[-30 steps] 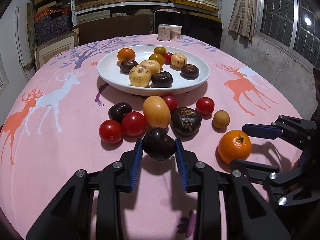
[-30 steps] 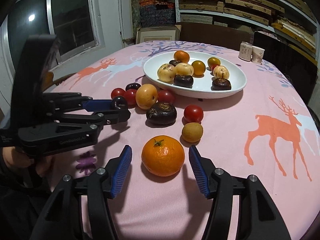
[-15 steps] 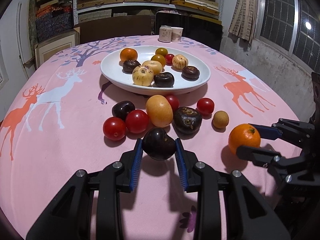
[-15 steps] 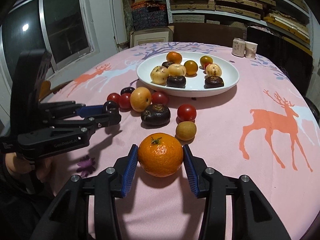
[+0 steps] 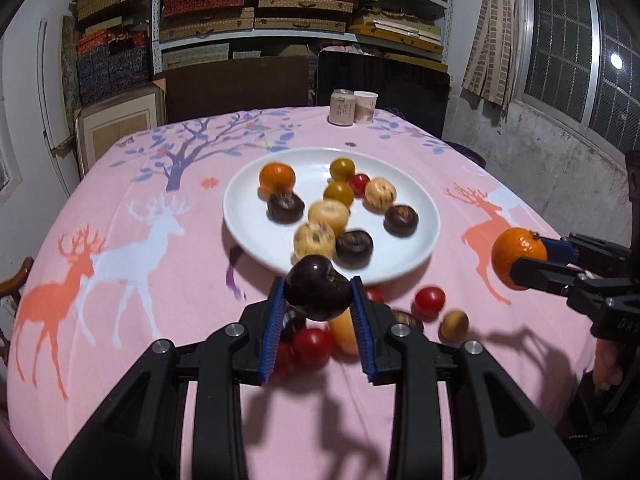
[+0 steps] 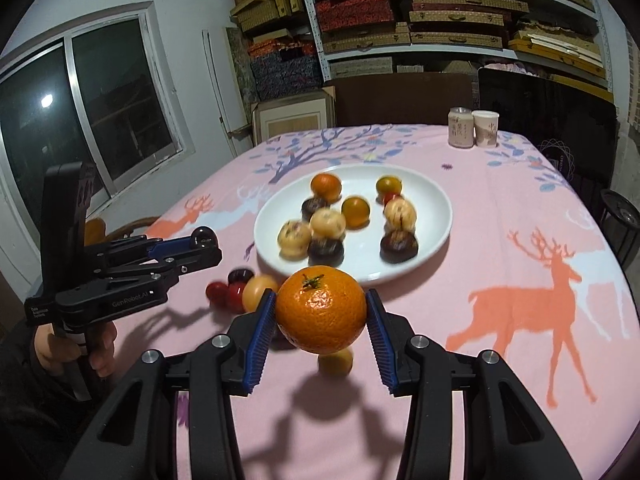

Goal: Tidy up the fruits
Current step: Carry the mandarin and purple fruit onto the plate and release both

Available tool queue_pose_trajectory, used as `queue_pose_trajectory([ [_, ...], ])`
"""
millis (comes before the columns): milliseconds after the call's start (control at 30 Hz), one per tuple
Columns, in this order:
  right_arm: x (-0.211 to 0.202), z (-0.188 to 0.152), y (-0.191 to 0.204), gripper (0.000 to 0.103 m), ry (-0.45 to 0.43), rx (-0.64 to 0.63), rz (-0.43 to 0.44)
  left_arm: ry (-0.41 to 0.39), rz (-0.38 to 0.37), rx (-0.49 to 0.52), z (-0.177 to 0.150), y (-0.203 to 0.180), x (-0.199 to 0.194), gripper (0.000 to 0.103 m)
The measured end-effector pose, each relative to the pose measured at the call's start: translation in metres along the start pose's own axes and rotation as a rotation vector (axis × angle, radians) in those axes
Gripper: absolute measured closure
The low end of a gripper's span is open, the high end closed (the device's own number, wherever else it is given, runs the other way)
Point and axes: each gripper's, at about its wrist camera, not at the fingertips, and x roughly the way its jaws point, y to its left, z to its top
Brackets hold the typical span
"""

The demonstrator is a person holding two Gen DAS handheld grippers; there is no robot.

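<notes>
My left gripper point(image 5: 318, 281) is shut on a dark purple fruit point(image 5: 315, 294) and holds it above the pink tablecloth, just before the near rim of the white plate point(image 5: 248, 220). To the right, my right gripper point(image 6: 320, 294) is shut on an orange point(image 6: 321, 308), also lifted off the cloth. The plate point(image 6: 434, 216) carries several fruits: an orange one, yellow ones, pale speckled ones and dark ones. Loose fruits lie under and behind the left gripper, among them a red tomato point(image 5: 429, 301) and a small tan fruit point(image 5: 453, 323). The scene is blurred by motion.
A can point(image 5: 342, 107) and a paper cup point(image 5: 365, 106) stand at the table's far edge. Behind the table are dark boards and shelves of boxes. A person's hand point(image 6: 100, 344) grips the left tool's handle. A wooden chair back point(image 5: 16, 280) shows at the left.
The right gripper closed on the orange. Both grippers then rose from the cloth with their fruits and moved toward the plate.
</notes>
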Motion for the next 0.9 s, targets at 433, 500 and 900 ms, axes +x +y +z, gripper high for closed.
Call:
queue_pose_trajectory([
  [433,0.091,0.070,-0.024,0.057,0.059,0.007,-0.043,0.147,0.000,-0.068,0.057,0.037,0.106,0.071],
  [500,0.106,0.072,-0.026,0.057,0.075,0.007,-0.053,0.165,-0.005,-0.084,0.059,0.041,0.117,0.071],
  [900,0.116,0.068,-0.016,0.041,0.037,-0.048,-0.098,0.106,-0.019,-0.151,0.061,0.051,0.107,0.032],
])
